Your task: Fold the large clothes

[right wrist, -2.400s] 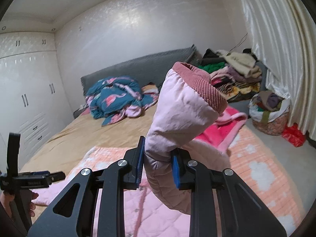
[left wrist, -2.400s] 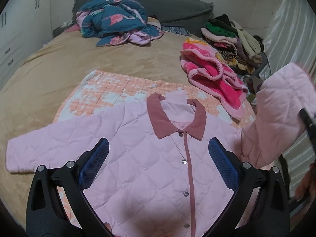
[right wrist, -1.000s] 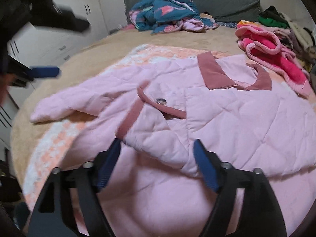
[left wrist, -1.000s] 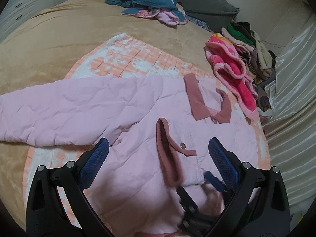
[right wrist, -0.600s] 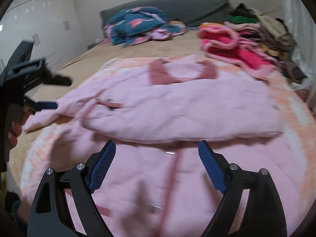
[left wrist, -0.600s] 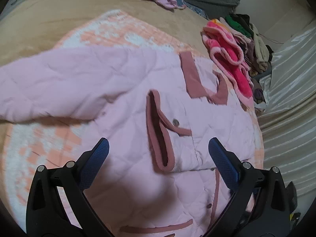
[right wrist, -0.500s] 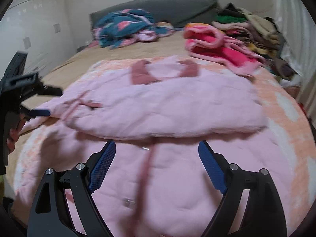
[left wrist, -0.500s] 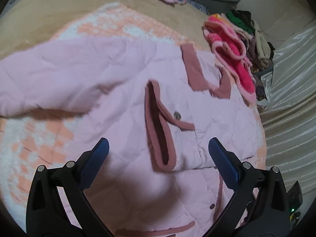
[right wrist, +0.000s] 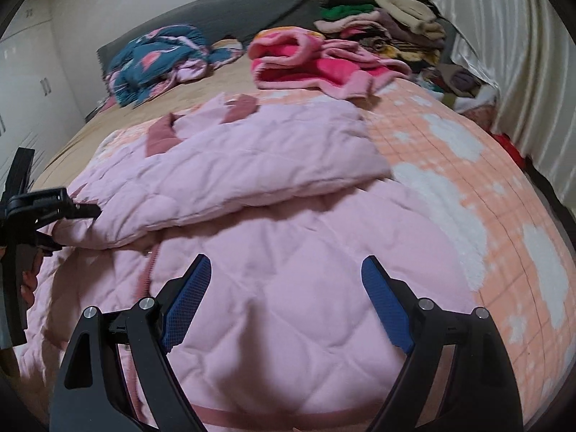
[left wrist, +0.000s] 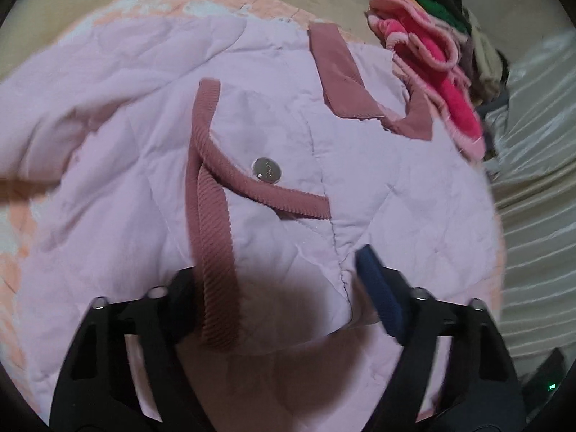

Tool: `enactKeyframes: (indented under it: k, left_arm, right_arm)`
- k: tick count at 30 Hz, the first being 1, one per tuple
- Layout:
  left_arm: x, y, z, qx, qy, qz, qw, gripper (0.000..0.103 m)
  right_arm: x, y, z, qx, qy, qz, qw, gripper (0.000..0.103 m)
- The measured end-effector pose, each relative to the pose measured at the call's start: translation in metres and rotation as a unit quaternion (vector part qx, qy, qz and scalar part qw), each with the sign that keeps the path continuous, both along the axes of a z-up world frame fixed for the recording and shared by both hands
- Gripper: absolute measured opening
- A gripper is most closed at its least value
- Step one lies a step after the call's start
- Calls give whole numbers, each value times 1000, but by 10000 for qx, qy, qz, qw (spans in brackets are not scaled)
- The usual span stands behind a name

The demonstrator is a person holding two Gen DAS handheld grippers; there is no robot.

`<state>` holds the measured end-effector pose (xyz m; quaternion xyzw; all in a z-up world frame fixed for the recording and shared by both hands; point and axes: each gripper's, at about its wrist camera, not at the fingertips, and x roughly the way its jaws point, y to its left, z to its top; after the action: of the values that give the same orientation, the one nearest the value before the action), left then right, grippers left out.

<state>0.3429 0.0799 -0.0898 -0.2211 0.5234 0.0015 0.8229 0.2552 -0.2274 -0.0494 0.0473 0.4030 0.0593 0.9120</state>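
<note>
A pale pink quilted jacket (left wrist: 378, 187) with a rose collar lies front up on the bed. One sleeve (right wrist: 252, 158) is folded across its chest. That sleeve's rose ribbed cuff (left wrist: 212, 252) and end lie between the jaws of my left gripper (left wrist: 280, 288), which are closing around it. One finger is hidden behind the cuff and the blue pad (left wrist: 378, 295) is at the sleeve's edge. My right gripper (right wrist: 284, 288) hangs open over the jacket's lower body (right wrist: 288, 252) with nothing between its fingers. The right wrist view shows the left gripper (right wrist: 75, 226) at the far left.
A peach blanket with white clouds (right wrist: 468, 187) lies under the jacket. Behind it are a bright pink fleece garment (right wrist: 309, 61), a teal flamingo-print bundle (right wrist: 154, 57) and a stack of clothes (right wrist: 388, 18). A curtain (right wrist: 522, 54) hangs at the right and white wardrobes (right wrist: 32, 82) stand at the left.
My right gripper let go of the sleeve across the chest and swung over the lower body. My left gripper sank onto the cuff and its jaws narrowed.
</note>
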Motion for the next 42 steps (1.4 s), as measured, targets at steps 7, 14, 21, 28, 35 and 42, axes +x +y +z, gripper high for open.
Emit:
enactKeyframes:
  k: [7,14,21,28,35,42]
  left_arm:
    - [-8,1,56,542,-848,-286,9945,12]
    - [0,7,124,794,-1547,-418,9839,11]
    - [7,20,88,1115,-1233,-302,9856,11]
    - [1,27,28,1240,-746,-304,9890,12]
    - [-2,20,9,1572,-694,-491,9839,14]
    - [-2,19,0,1677,-659,-611,9817,20]
  right_arm:
    - [0,-12,4,-3,-13,-155,9999,85]
    - [8,-18,30,112,-270,-99,9995,85]
    - [33,-5,44,-99,-321,83,9994,85]
    - [70,12,30,-276,-44,214,9994,85]
    - [117,23,-4,-276,542,306,9977,85]
    - [131,24,-40,-302,866,173,9956,90]
